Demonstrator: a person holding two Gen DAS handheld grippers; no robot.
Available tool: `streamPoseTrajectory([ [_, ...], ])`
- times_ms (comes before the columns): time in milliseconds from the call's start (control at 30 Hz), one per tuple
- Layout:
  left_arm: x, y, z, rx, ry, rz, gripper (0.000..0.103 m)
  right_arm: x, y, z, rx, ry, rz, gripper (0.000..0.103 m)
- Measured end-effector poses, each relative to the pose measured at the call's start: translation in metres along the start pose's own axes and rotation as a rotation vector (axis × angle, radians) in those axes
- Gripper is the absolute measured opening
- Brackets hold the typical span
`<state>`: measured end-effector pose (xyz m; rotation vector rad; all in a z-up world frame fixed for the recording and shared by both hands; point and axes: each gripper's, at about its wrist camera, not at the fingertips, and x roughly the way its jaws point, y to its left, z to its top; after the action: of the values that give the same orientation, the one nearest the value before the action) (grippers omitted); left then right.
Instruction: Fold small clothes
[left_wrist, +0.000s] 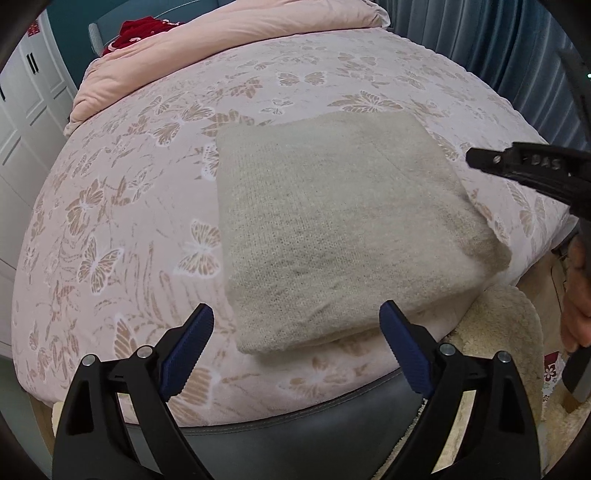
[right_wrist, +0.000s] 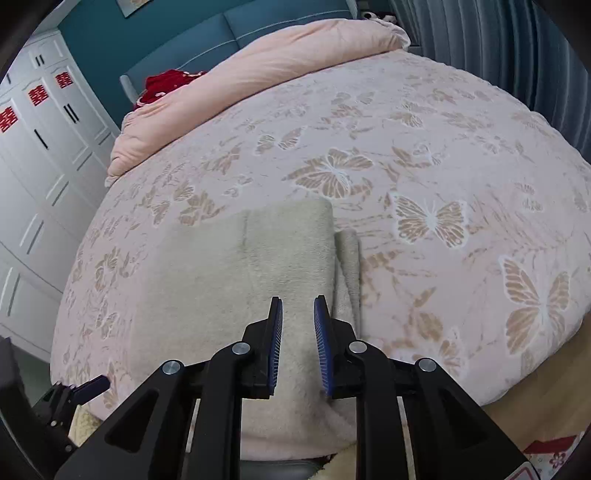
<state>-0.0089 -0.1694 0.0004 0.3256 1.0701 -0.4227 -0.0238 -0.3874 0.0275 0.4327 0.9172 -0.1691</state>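
Beige knit garment, folded flat on the butterfly bedspread, ahead of the wide-spread, empty left gripper; right gripper, narrowly parted, empty, above its right edge; advise pinching all layers squarely before folding.

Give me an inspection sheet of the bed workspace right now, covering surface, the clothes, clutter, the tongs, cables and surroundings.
Surface: bed with a pink butterfly-print cover.
Job's things: beige knit garment lying folded in a flat rectangle near the bed's foot edge; a strip of a lower layer pokes out on its right side.
Clutter: rolled pink quilt at the head of the bed, red cloth behind it.
Grippers: left tongs wide open, empty, near the garment's near edge; right tongs narrowly open, empty, over the garment.
Cables: nothing seen.
Surroundings: white wardrobe, teal wall, grey curtain, cream fleece rug.
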Motion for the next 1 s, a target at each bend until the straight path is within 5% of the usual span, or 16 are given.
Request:
streamPoseTrajectory([
  [100,0.003,-0.004,0.002,0.002,0.008,0.001,0.089,0.01,0.009,-0.02,-0.063,0.074,-0.007,0.018],
  [200,0.005,-0.003,0.005,-0.013,0.006,-0.001,0.089,0.056,0.005,-0.058,-0.13,0.216,-0.1,0.004],
  [367,0.014,0.009,0.011,-0.063,0.023,0.027,0.089,0.029,0.013,-0.049,-0.104,0.137,-0.083,0.005],
  [533,0.034,0.016,0.019,-0.088,0.059,0.052,0.089,0.064,-0.003,-0.057,-0.107,0.225,-0.101,0.001],
  [667,0.065,0.017,0.015,-0.104,0.133,0.052,0.091,0.052,0.003,-0.052,-0.089,0.2,-0.098,0.005],
  [767,0.062,0.024,0.013,-0.166,0.144,0.016,0.092,0.033,-0.005,-0.045,-0.003,0.166,-0.021,0.013],
  [800,0.058,0.025,0.014,-0.179,0.137,-0.006,0.091,0.027,-0.01,-0.043,0.028,0.149,0.005,0.024],
  [900,0.045,0.033,0.02,-0.24,0.105,-0.134,0.095,0.025,-0.023,-0.039,0.093,0.119,-0.004,0.074],
  [1000,0.052,0.049,0.024,-0.361,0.114,-0.214,0.098,0.042,-0.032,-0.039,0.109,0.152,-0.02,0.076],
])
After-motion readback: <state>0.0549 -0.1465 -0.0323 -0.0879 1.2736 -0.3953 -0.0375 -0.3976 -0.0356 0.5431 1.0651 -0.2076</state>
